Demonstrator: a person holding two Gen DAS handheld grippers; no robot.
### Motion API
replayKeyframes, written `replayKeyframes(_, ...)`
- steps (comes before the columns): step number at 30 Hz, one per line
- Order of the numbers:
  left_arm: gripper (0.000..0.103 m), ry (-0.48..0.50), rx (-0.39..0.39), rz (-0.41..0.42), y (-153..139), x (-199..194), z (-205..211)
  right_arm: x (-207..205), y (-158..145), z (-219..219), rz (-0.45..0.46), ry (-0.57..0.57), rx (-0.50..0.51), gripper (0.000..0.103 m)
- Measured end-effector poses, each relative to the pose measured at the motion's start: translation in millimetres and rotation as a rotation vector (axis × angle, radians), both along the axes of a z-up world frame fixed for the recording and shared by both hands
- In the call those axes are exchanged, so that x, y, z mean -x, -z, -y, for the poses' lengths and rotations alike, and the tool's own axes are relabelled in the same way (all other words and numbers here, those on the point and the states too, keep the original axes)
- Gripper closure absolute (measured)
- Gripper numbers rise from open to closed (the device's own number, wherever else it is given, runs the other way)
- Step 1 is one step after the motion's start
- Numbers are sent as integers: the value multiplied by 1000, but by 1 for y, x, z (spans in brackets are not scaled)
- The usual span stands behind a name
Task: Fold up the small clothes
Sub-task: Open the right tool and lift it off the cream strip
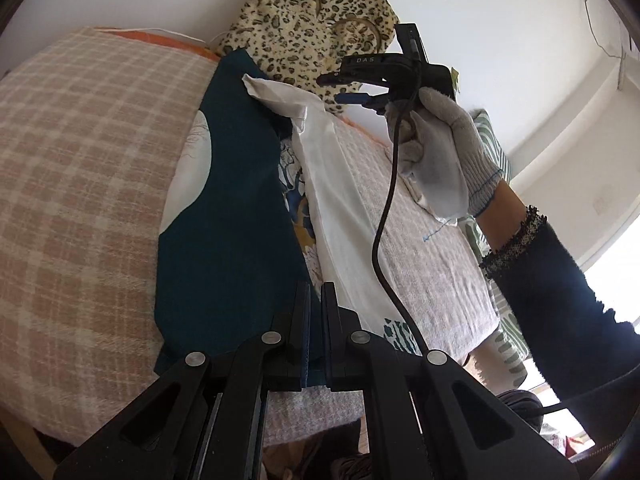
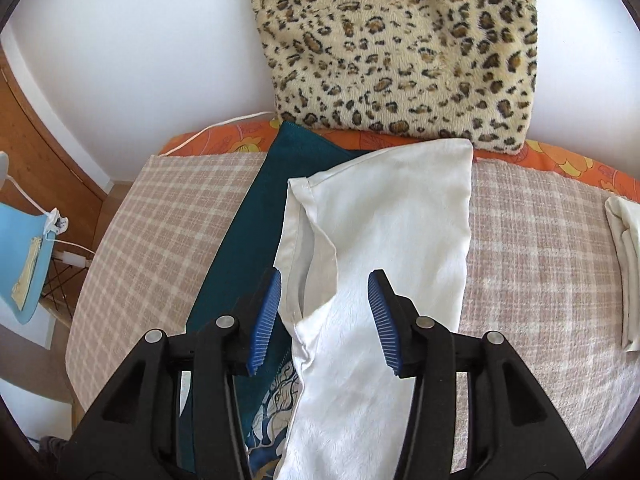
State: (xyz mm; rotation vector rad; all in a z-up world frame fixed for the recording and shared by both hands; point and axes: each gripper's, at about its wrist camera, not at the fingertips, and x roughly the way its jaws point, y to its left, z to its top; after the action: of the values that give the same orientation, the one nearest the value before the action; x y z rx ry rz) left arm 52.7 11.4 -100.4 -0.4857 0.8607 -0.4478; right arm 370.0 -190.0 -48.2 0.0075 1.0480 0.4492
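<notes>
Open plaid blanket [image 2: 540,240] to the right of the white garment [image 2: 400,220], bare up to a folded cream cloth [image 2: 624,264] at the far right edge. Blocked at the back by a leopard-print cushion [image 2: 400,48] against the wall. Left of the teal garment [image 2: 240,240], more bare plaid, ending at the bed's edge beside a blue chair [image 2: 24,248].

White walls [image 2: 140,60]; checked beige blanket [image 2: 168,216] over orange floral sheet [image 2: 560,162]; leopard-print cushion [image 2: 400,48] against wall; bright window [image 1: 608,280] at right.
</notes>
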Motion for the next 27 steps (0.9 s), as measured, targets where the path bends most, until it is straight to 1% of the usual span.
replayKeyframes(2, 99, -3, -35, 8, -8, -11, -8, 11, 14, -15, 14, -42, 76, 55)
replayKeyframes(5, 99, -30, -40, 29, -18, -28, -19, 16, 38, -35, 16, -61, 210, 55)
replayKeyframes(6, 99, -42, -39, 38, -20, -31, -22, 15, 46, -39, 10, -63, 248, 56)
replayKeyframes(7, 99, -51, -35, 43, -21, -34, -24, 13, 53, -41, 10, -58, 275, 60)
replayKeyframes(8, 99, -59, -32, 45, -21, -38, -26, 10, 57, -42, 4, -52, 289, 79)
replayKeyframes(9, 99, -63, -25, 44, -21, -38, -27, 8, 60, -39, -11, -39, 277, 94)
replayKeyframes(11, 99, -53, -24, 37, -17, -42, -25, 3, 54, -28, -24, 0, 201, 94)
replayKeyframes(12, 99, -46, -24, 34, -16, -42, -23, 3, 49, -25, -16, 9, 176, 95)
replayKeyframes(17, 99, -21, -27, 1, -9, -44, -16, 8, 25, -25, 22, -16, 151, 96)
replayKeyframes(19, 99, -21, -31, 0, -9, -44, -13, 10, 20, -30, 14, -33, 129, 96)
replayKeyframes(21, 99, -20, -35, 3, -9, -44, -11, 13, 17, -39, 19, -60, 137, 96)
replayKeyframes(23, 99, -17, -44, 10, -10, -43, -9, 13, 22, -48, 1, -79, 148, 96)
replayKeyframes(25, 99, -15, -50, 10, -10, -43, -8, 11, 32, -55, -44, -100, 136, 95)
replayKeyframes(26, 99, -15, -48, 6, -9, -43, -8, 9, 41, -58, -82, -107, 145, 95)
replayKeyframes(27, 99, -18, -45, 4, -9, -42, -9, 7, 53, -61, -126, -106, 175, 95)
